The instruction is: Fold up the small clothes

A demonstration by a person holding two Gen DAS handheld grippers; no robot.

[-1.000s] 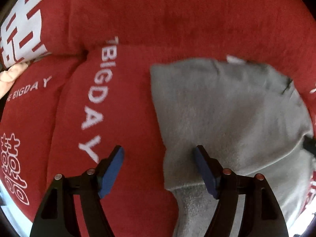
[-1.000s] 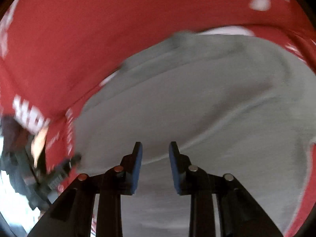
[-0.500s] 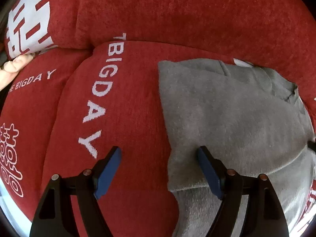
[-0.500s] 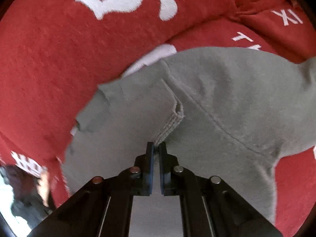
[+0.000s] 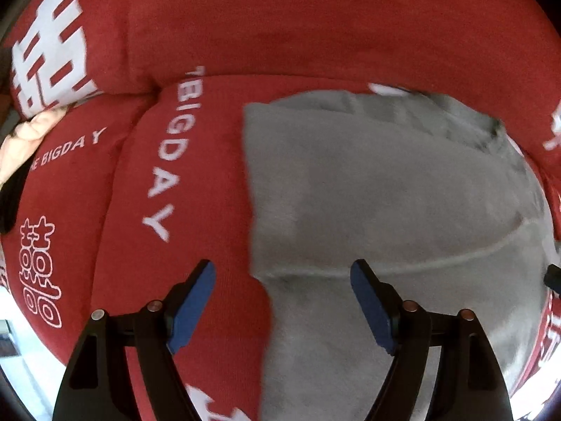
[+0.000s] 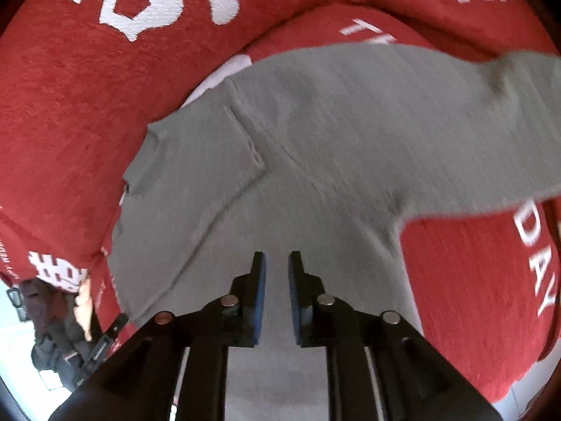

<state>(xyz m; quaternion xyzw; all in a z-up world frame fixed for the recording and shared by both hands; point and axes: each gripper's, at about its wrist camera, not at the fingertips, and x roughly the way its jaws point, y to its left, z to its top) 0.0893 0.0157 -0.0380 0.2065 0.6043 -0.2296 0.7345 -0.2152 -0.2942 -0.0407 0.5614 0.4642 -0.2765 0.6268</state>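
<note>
A small grey garment (image 5: pixel 385 203) lies partly folded on a red sofa seat. In the left wrist view my left gripper (image 5: pixel 282 280) is wide open and empty, straddling the garment's left edge just above it. In the right wrist view the garment (image 6: pixel 350 122) spreads ahead with a sleeve stretching right and a folded flap at the left. My right gripper (image 6: pixel 277 263) hovers over the grey cloth with its jaws slightly apart and nothing between them.
The red sofa cushions (image 5: pixel 147 182) carry white lettering; a red backrest (image 5: pixel 315 24) rises behind. A person's hand (image 5: pixel 24 140) rests at the far left. The left gripper and hand show at the lower left of the right wrist view (image 6: pixel 70 333).
My right gripper was shut on a fold of the grey garment half a second ago; it has let go, opened slightly and drawn back. The left gripper stays open, nearly still.
</note>
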